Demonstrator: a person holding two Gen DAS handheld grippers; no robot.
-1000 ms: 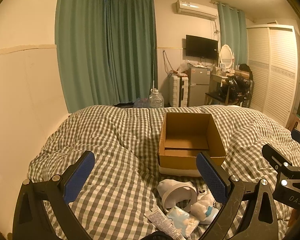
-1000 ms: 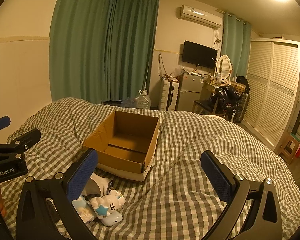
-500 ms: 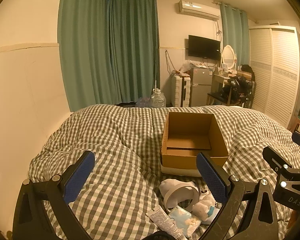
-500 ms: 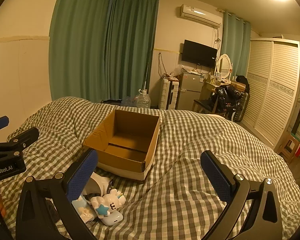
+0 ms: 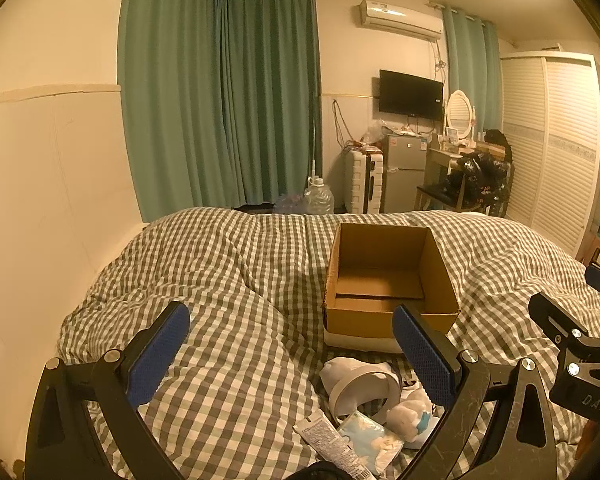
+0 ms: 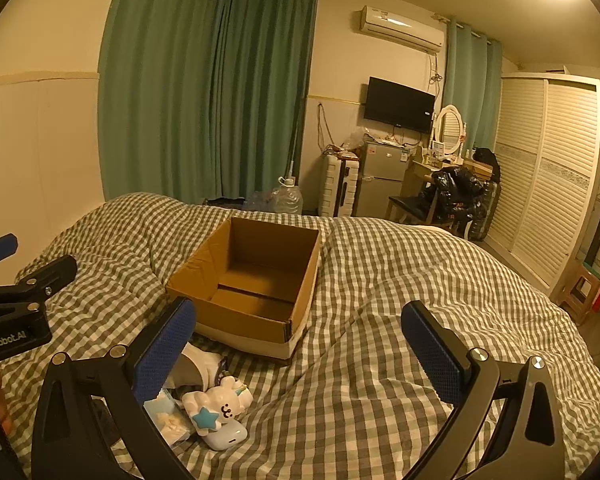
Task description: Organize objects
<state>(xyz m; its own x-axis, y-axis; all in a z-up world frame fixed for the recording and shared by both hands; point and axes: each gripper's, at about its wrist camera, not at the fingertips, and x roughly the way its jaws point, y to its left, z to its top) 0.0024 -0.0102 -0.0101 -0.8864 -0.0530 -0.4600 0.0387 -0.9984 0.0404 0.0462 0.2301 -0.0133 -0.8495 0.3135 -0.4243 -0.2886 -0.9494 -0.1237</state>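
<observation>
Bed w/ checked duvet (image 5: 228, 320) fills most of both views; on it, mid-far, sits an open cardboard box (image 5: 384, 280), nothing inside as far as visible, flaps folded flat on its floor. Near side of the box, just beside its front wall, is the small pile to be sorted: a white curved piece w/ an open ring shape (image 5: 358, 386), maybe a cup or headband, can't tell; a white bear toy w/ blue star (image 6: 220, 402); a pale blue case (image 6: 226, 436) touching the toy; a wipes-type packet (image 5: 370, 438); a flat tube (image 5: 330, 440). Left gripper (image 5: 288, 354) and right gripper (image 6: 300, 354) both hang above the bed, jaws spread wide apart, nothing between them. Judgement: task is at the very start, no item in the box yet, approach to first pick in hand. Next move prob. calls for dropping one gripper down onto the pile (left sits closest over it) and closing on a firm item, e.g. the toy, then lifting over the box's near wall. Soft duvet may let items sink or tip when pressed. Hard to make out: pile partly hidden behind right gripper's left finger (image 6: 164, 350); tube and packet cut off by the left view's bottom edge; print on them unreadable; dark shape at bottom centre of left view unclear
</observation>
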